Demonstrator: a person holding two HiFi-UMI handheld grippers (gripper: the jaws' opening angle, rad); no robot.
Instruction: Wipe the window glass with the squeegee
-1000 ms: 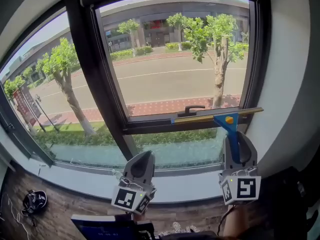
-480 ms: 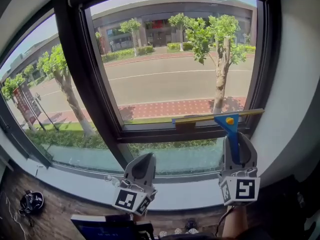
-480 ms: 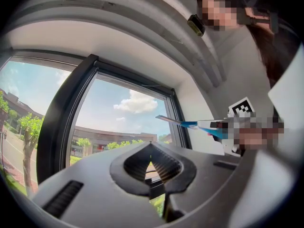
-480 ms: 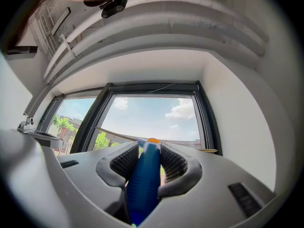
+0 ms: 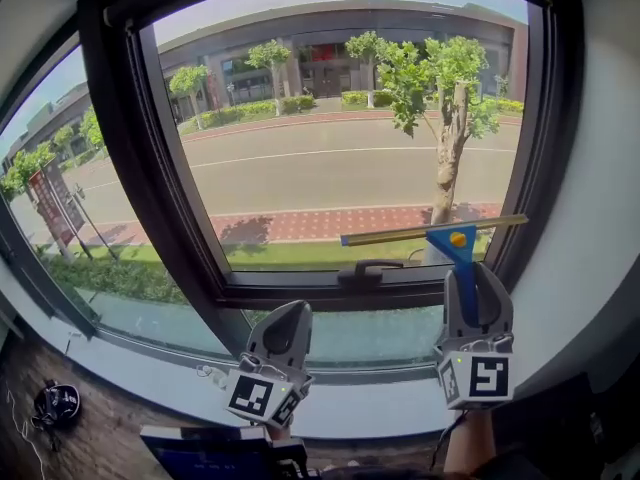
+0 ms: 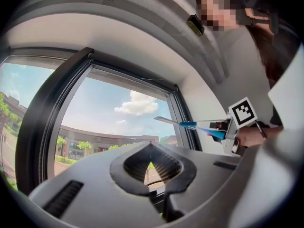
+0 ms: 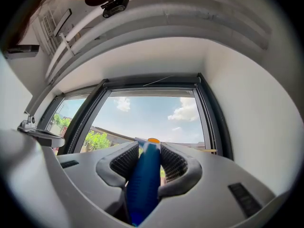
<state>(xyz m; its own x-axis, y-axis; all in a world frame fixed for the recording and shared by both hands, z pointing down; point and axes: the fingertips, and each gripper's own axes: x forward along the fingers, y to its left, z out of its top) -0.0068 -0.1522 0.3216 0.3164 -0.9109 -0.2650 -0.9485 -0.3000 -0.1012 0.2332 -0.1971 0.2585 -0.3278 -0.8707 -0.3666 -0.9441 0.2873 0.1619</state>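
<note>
- Head view: the right gripper (image 5: pixel 466 280) stands upright, low at the right, with the squeegee (image 5: pixel 455 240) pinched by its blue handle. The blade lies nearly level across the lower right of the window glass (image 5: pixel 330 138), just above the black latch (image 5: pixel 362 268). That suits a level stroke, I'd say. Whether the rubber touches the pane I cannot tell.
- The left gripper (image 5: pixel 289 313) hangs low, left of the other and short of the sill. It carries nothing and seems parked clear of the blade's path.
- Left gripper view: its jaws are closed to a mere slit, nothing between them. The squeegee (image 6: pixel 188 124) shows far off to the right.
- Right gripper view: the ribbed pads (image 7: pixel 173 163) clamp the blue handle (image 7: pixel 144 177) from both sides, low on its length, which should keep the blade from twisting.
</note>
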